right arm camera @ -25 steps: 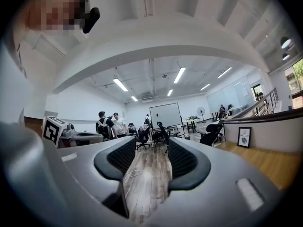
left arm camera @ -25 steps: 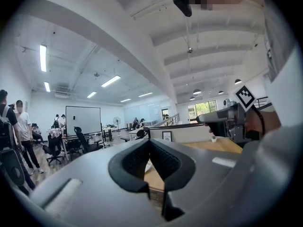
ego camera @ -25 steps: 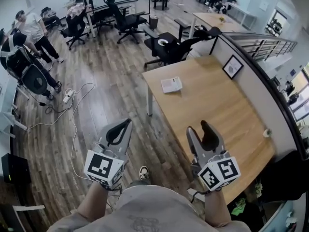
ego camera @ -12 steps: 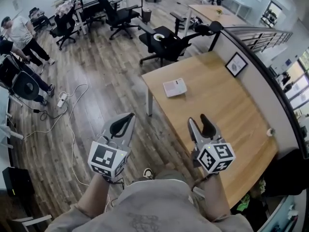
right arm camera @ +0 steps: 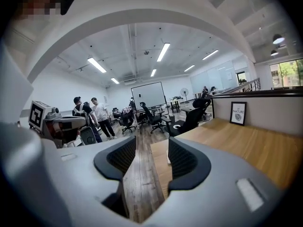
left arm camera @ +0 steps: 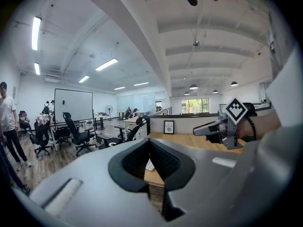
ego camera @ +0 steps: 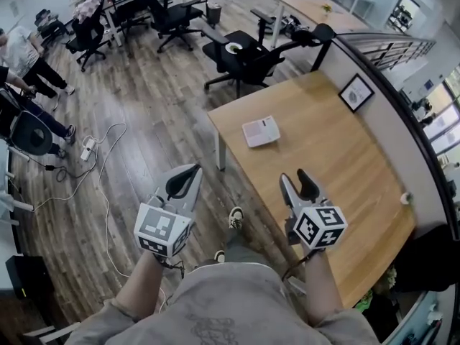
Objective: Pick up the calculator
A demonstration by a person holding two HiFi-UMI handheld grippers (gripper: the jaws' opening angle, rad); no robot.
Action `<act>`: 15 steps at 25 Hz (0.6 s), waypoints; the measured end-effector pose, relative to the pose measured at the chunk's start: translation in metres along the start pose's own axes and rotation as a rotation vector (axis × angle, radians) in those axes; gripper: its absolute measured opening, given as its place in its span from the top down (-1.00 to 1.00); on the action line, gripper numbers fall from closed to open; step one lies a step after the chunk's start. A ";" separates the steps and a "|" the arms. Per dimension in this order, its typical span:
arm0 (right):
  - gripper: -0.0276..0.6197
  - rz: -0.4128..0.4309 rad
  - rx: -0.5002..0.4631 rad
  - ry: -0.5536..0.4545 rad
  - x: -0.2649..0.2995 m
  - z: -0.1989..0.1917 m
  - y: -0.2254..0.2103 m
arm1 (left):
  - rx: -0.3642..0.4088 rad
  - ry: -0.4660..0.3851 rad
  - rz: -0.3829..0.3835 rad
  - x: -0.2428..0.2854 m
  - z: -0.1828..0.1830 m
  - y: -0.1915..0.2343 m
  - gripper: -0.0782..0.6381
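At frame centre the calculator [ego camera: 261, 131] lies on the surface [ego camera: 323, 149]. We have stepped slightly closer, but both tongs remain well short: left tongs [ego camera: 191, 171] clenched empty, right tongs [ego camera: 295, 178] released.

Head view high, steeply down over the desk [ego camera: 323, 157]; both gripper views low, level, seemingly deskward.
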State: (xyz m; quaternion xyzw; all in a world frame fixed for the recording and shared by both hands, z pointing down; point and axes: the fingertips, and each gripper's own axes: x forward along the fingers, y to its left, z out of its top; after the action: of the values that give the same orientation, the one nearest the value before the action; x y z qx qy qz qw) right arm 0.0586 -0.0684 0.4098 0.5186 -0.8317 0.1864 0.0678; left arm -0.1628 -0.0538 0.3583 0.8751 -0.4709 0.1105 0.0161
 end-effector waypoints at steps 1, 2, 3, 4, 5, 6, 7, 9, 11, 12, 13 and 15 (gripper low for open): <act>0.30 -0.002 0.004 0.008 0.008 0.000 -0.004 | -0.004 0.008 -0.002 0.007 -0.002 0.004 0.78; 0.30 -0.004 0.010 0.016 0.017 -0.001 -0.009 | -0.008 0.016 -0.003 0.016 -0.005 0.009 0.78; 0.30 -0.005 0.015 0.025 0.027 -0.001 -0.015 | -0.011 0.025 -0.005 0.025 -0.007 0.014 0.78; 0.30 -0.006 0.021 0.034 0.036 -0.003 -0.021 | -0.013 0.034 -0.007 0.035 -0.009 0.019 0.78; 0.30 -0.006 0.027 0.044 0.046 -0.004 -0.028 | -0.013 0.044 -0.009 0.046 -0.012 0.023 0.78; 0.30 -0.007 0.033 0.055 0.056 -0.006 -0.036 | -0.013 0.053 -0.012 0.058 -0.015 0.026 0.78; 0.30 -0.007 0.040 0.067 0.066 -0.008 -0.044 | -0.015 0.063 -0.015 0.069 -0.017 0.029 0.78; 0.30 -0.010 0.056 0.093 0.086 -0.011 -0.063 | -0.022 0.086 -0.023 0.094 -0.023 0.036 0.78; 0.30 -0.012 0.073 0.120 0.109 -0.014 -0.081 | -0.025 0.114 -0.030 0.119 -0.030 0.044 0.78; 0.30 -0.012 0.081 0.134 0.122 -0.015 -0.089 | -0.027 0.129 -0.033 0.132 -0.034 0.049 0.78; 0.30 -0.011 0.088 0.148 0.134 -0.016 -0.097 | -0.030 0.144 -0.034 0.144 -0.038 0.055 0.78; 0.30 -0.007 0.104 0.179 0.157 -0.019 -0.113 | -0.039 0.172 -0.036 0.167 -0.045 0.065 0.78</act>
State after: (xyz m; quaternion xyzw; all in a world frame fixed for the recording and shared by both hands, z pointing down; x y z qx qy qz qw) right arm 0.0860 -0.2371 0.5030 0.5056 -0.8097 0.2744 0.1154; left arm -0.1354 -0.2211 0.4326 0.8701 -0.4543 0.1755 0.0756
